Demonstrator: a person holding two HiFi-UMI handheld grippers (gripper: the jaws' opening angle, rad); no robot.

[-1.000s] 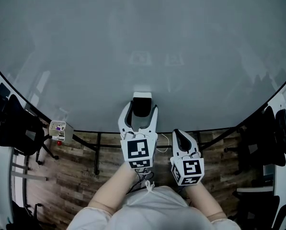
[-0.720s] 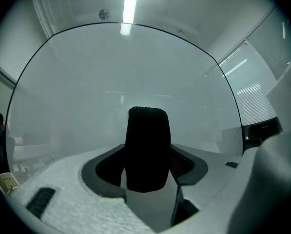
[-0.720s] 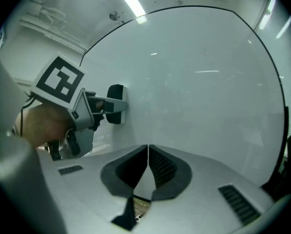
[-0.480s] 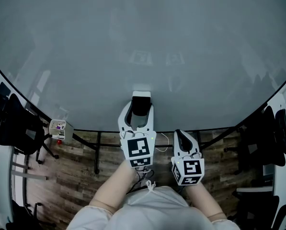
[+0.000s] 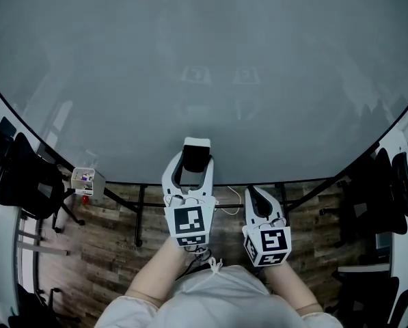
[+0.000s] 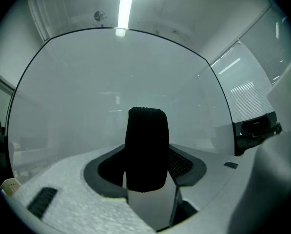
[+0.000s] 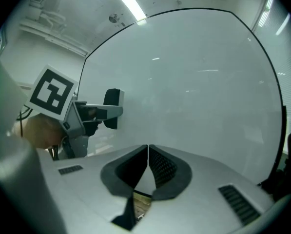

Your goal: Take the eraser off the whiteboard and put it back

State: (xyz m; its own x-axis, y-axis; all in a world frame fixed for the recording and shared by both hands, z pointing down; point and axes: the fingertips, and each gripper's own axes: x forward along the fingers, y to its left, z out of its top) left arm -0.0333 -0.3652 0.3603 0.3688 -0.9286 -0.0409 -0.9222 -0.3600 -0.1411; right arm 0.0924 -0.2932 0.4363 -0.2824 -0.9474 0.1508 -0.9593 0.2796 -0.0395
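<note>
Head view: left claw point(image 5: 190, 164) level and pointed at the whiteboard point(image 5: 204, 60), clenched on the eraser point(image 5: 195, 154), which stands between its two fingers with its pale end past the fingertips, toward the board. Whether that end touches the board cannot be told here. Right claw point(image 5: 258, 195) just beside the left claw, on its right and set a little back from it, nothing ahead of its tips but board. A marker cube point(image 5: 188, 225) sits at the rear of the left claw. A small holder point(image 5: 86, 180) hangs at the board's lower edge, well off to the left claw's left. Left gripper view: the eraser point(image 6: 146, 150) is a dark upright block filling the gap between the jaws, pads against its sides, and it rises above them; the whiteboard point(image 6: 111, 82) lies directly ahead. Right gripper view: the right claw point(image 7: 148, 162) is clamped shut, pads meeting, nothing between them. To its left, the left claw point(image 7: 94, 113) holds the eraser point(image 7: 113, 106) out at its tip, near the board point(image 7: 194, 82).
</note>
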